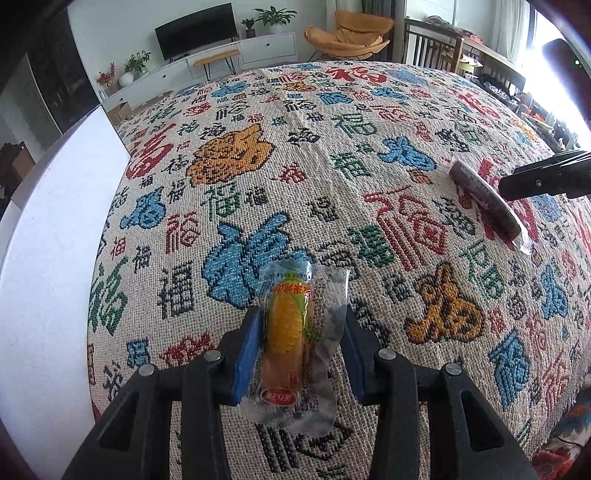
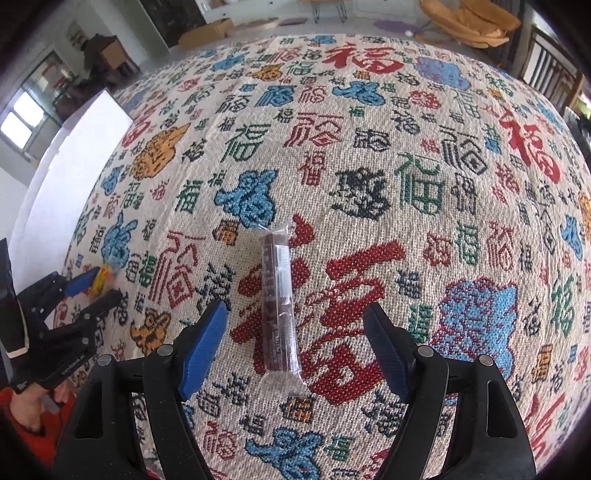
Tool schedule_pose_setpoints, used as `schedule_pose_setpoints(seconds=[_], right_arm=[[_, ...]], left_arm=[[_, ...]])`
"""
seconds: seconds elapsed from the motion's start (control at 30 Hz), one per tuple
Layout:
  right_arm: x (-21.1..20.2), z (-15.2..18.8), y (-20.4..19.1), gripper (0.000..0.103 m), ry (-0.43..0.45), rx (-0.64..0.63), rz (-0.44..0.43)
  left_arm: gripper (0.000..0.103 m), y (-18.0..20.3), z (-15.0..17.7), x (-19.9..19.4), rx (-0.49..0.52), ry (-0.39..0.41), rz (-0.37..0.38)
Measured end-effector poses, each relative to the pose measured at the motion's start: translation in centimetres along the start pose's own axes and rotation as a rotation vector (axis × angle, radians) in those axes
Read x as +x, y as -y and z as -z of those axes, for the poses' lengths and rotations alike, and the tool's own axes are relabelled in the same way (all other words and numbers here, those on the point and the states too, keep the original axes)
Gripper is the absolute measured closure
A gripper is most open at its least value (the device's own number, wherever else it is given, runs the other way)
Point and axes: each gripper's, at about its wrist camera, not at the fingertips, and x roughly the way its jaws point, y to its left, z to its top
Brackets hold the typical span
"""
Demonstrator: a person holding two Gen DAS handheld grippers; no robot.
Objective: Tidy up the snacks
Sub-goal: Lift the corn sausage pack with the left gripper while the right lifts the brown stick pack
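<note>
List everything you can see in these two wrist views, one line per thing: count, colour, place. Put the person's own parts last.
corn sausage: one, yellow-orange in clear wrap, on the cloth between the left gripper's fingers.
dark snack stick: one, brown in clear wrap, on the cloth between the right gripper's open fingers, untouched.
tablecloth: one, beige with multicoloured characters, covering the table.
white board: one, left of the cloth.
television: one, black, far wall.
lounge chair: one, orange, background.
left gripper: black, blue pads.
right gripper: black, blue pads, open.
</note>
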Motion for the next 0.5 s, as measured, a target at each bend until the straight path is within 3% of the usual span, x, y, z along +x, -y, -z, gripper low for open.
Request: schedule_pose_setpoints(seconds=[0.13, 0.27, 0.43, 0.47, 0.5], right_arm=[[0.5, -0.9, -0.8, 0.024, -0.045, -0.037, 0.02], [-0.3, -2.9, -1.2, 0.024, -0.041, -0.029, 0.008], [1.5, -3.5, -2.6, 0.027, -0.134, -0.078, 0.038], [2.4, -3.3, -2.9, 0.028, -0.151, -0.093, 0.054], [3.2, -3.1, -3.1, 0.041, -0.164, -0.107, 0.071]], left_arm=[[0.062, -0.5, -0.2, 0.0, -0.028, -0.003, 0.021], [0.065, -1.9, -0.2, -0.4, -0.11, 0.011, 0.089], [0.082, -3.3, -0.5, -1.8, -0.168, 0.042, 0.127], [0.083, -3.6, -0.4, -2.0, -0.178, 0.046, 0.13], [0.084, -4.0, -0.4, -2.3, -0.192, 0.053, 0.139]])
